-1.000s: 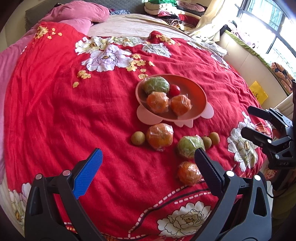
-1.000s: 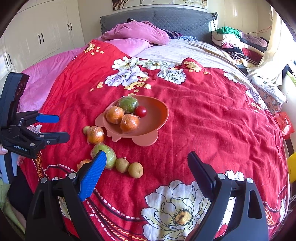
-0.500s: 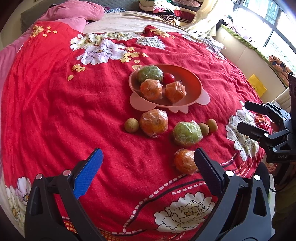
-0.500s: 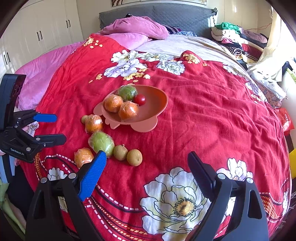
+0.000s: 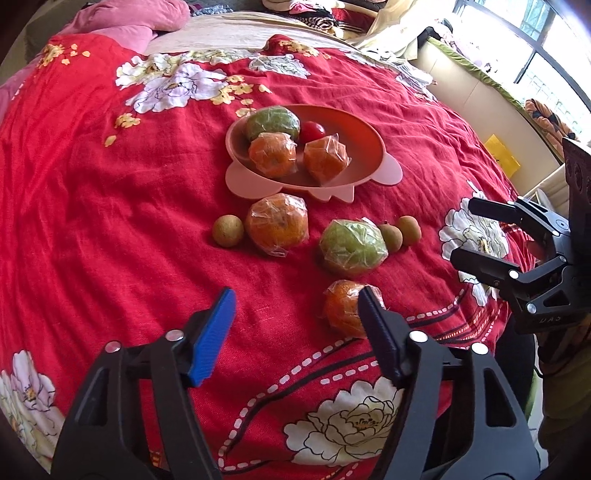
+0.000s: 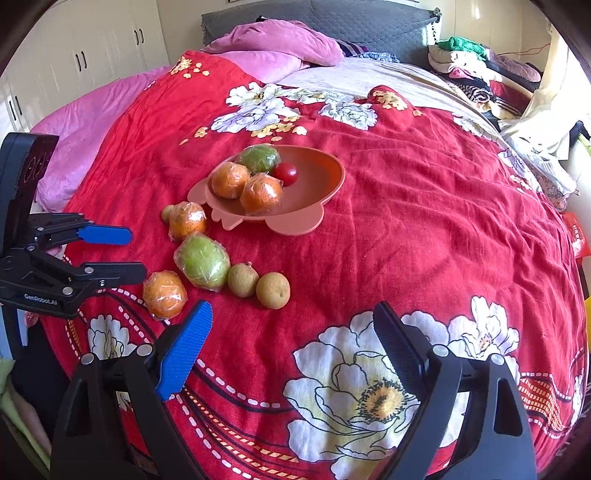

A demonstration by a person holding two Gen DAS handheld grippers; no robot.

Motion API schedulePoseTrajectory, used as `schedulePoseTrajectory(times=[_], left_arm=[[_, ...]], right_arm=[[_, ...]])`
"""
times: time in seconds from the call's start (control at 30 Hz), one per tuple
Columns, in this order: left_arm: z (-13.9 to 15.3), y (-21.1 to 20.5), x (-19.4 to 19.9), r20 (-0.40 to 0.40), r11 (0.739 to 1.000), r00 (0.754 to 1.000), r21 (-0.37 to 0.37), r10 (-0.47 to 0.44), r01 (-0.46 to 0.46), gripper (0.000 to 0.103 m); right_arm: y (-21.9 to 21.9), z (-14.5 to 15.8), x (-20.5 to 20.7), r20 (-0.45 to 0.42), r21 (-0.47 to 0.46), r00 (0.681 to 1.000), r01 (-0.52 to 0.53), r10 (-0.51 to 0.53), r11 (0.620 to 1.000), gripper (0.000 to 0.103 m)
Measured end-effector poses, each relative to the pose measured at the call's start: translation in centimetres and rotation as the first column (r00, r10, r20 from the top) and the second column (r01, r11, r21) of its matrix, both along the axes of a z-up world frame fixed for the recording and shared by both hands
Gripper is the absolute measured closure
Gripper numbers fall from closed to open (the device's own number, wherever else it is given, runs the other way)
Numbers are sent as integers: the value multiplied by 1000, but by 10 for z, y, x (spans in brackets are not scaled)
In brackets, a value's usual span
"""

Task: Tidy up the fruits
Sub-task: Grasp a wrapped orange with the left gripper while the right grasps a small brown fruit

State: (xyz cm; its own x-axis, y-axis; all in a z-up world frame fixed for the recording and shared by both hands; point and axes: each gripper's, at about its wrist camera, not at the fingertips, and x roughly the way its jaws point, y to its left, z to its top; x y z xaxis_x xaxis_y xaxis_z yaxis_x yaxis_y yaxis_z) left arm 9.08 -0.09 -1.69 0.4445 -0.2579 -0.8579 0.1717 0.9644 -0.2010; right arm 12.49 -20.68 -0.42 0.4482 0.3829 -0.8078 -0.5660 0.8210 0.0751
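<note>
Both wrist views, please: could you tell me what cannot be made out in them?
- Nearest orange, left view: its right side is hidden behind the left gripper finger.
- Small brown fruit, right view: mostly hidden behind a wrapped orange.
- Clothes pile, right view: too small and distorted to tell items.

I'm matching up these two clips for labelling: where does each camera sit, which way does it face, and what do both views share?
Left wrist: on the left gripper, looking down along its jaws at the red floral bedspread; the right gripper shows at the right edge.
Right wrist: on the right gripper, facing down the bed toward the grey headboard; the left gripper shows at the left edge.
Shared: the pink scalloped plastic plate holding fruit, and loose plastic-wrapped fruit lying near it.
</note>
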Motion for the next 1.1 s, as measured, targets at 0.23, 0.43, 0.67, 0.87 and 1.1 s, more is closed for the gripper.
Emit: schedulePoseTrajectory(times=[0.23, 0.43, 0.67, 0.87, 1.1], left_arm=[[-4, 2, 7, -6, 1000, 1000, -22, -1, 1, 61], [-7, 6, 15, -23, 999, 1000, -49, 4, -5, 61], [-3, -8, 3, -22, 995, 997, -74, -76, 74, 61], [-7, -22, -2, -39, 988, 991, -94, -126, 122, 61], [-16, -41, -4, -64, 983, 983, -80, -173, 167, 61]], right_arm=[[2, -6, 0, -16, 1, 1000, -15, 15, 1000, 25], [7, -10, 1, -28, -4, 999, -37, 37, 999, 38], [7, -13, 5, -34, -5, 999, -36, 36, 999, 38], [8, -18, 11, -39, -11, 998, -39, 38, 999, 46], [15, -26, 17, -59, -20, 996, -73, 72, 997, 68]])
